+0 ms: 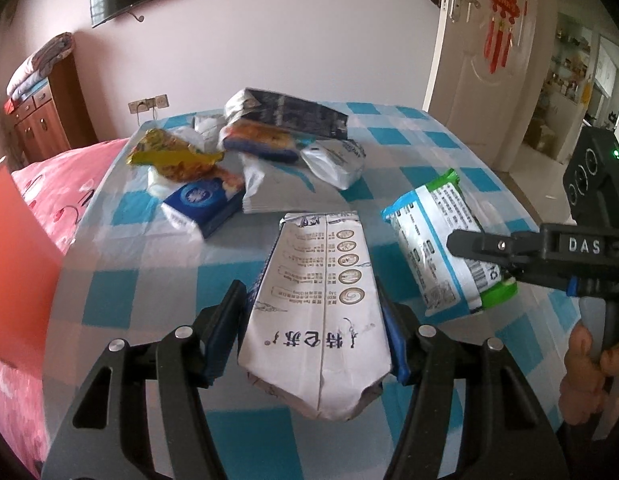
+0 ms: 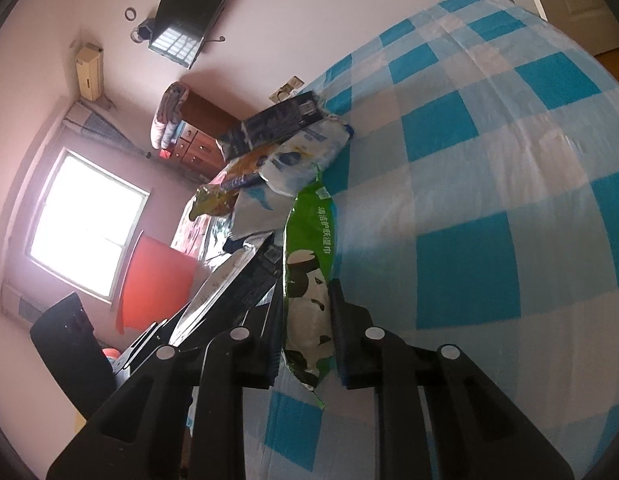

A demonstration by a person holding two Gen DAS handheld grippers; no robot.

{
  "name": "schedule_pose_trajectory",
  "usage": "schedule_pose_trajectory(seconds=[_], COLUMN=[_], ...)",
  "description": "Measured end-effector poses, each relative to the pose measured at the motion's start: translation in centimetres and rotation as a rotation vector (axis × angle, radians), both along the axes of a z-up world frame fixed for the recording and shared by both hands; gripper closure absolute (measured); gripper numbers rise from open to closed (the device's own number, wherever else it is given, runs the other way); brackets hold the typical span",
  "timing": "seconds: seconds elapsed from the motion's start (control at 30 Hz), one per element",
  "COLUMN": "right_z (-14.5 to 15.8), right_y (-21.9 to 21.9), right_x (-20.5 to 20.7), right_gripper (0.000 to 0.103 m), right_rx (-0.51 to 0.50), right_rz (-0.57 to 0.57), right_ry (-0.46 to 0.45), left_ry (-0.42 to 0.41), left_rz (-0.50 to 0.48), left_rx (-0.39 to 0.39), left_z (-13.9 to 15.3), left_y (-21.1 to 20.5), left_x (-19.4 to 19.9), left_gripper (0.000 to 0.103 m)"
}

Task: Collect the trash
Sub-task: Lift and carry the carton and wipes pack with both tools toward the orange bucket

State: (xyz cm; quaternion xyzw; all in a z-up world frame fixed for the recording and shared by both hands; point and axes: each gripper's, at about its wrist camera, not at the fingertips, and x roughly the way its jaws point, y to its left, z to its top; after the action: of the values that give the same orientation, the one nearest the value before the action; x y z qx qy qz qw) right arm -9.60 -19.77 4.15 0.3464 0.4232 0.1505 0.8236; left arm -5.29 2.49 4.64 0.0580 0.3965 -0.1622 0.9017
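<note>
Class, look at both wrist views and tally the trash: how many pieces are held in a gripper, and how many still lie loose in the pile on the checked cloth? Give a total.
Held in a gripper: 2 (white carton, green wipes pack)
Loose in the pile: about 7, overlapping, so the count is uncertain
Total: about 9

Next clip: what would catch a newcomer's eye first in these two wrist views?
Both grippers are loaded: the left gripper has its jaws shut on a flattened white paper carton with printed text, and the right gripper on a green-and-white plastic wet-wipe pack. Behind them, a heap of crumpled snack wrappers sits on the blue-and-white checked tablecloth.
</note>
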Motion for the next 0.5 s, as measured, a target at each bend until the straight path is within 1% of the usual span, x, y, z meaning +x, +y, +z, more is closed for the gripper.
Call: schedule_pose_trajectory(seconds=[0.17, 0.27, 0.33, 0.37, 0.43, 0.5], right_z=[-0.1, -0.4, -0.6, -0.8, -0.7, -0.5], right_y=[0.6, 1.0, 0.8, 0.9, 0.9, 1.1], right_x=[-0.5, -1.0, -1.0, -1.1, -1.0, -0.9], right_gripper=[0.081, 0.081, 0.081, 0.079, 0.077, 0.075], right_rx=[-0.010, -0.011, -0.004, -0.001, -0.034, -0.070], right_rz=[0.020, 0.026, 0.025, 0.028, 0.022, 0.025], right_ry=[0.010, 0.024, 0.039, 0.045, 0.061, 0.057], left_ry=[0.038, 0.070, 0.073, 0.072, 0.067, 0.068], left_rz=[-0.026, -0.010, 0.003, 0.009, 0.021, 0.036], left_rx=[0.030, 0.050, 0.060, 0.064, 0.077, 0.097], left_z=[-0.9, -2.0, -2.3, -2.4, -2.6, -2.6], left_y=[0.3, 0.1, -0.1, -0.1, -0.3, -0.4], left_x=[-1.2, -1.4, -1.4, -1.3, -1.1, -0.7], left_gripper=[0.040, 0.039, 0.035, 0.031, 0.029, 0.025])
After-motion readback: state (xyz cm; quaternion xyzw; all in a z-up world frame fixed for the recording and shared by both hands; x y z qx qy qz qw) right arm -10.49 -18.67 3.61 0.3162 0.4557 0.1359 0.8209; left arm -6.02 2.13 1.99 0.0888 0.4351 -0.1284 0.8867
